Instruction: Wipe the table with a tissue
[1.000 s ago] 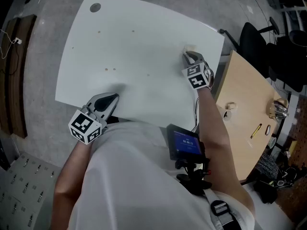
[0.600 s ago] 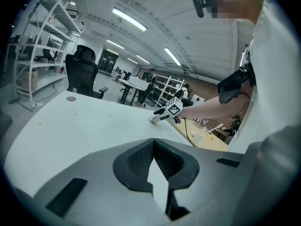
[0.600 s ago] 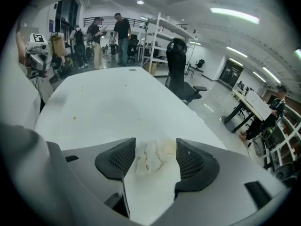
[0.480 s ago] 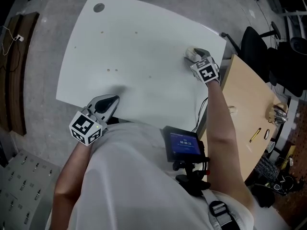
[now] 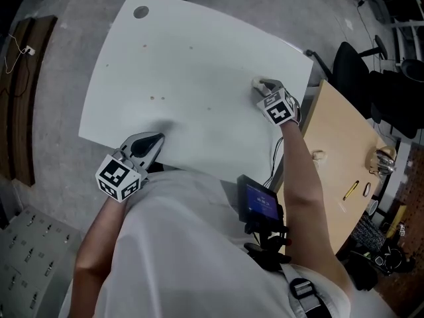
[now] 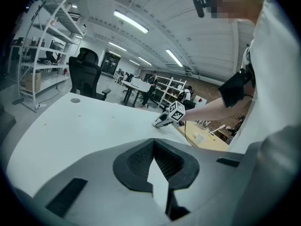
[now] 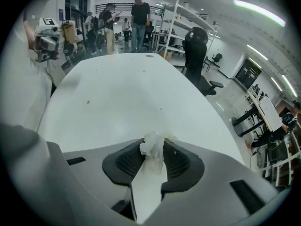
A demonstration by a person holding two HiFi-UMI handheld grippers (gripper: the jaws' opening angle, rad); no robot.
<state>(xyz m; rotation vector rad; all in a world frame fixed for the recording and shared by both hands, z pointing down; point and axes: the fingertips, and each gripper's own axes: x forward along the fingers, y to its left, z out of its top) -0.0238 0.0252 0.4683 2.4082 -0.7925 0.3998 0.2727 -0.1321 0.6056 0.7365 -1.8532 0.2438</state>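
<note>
White tissue (image 7: 151,146) in right hand-held gripper (image 5: 261,86)

table (image 5: 185,58) smooth, matt white; tissue (image 7: 150,142) crumpled soft paper; right tongs (image 7: 154,146) matt grey plastic, pads (image 7: 126,163) ribbed, dark.

White tissue (image 7: 151,147), white table (image 5: 185,58) — 2 black-and-white marker cubes (image 5: 119,175).

Hand-held gripper (image 7: 153,144) just closing on tissue (image 7: 149,150) (crumpled), white table (image 7: 117,98)
</note>
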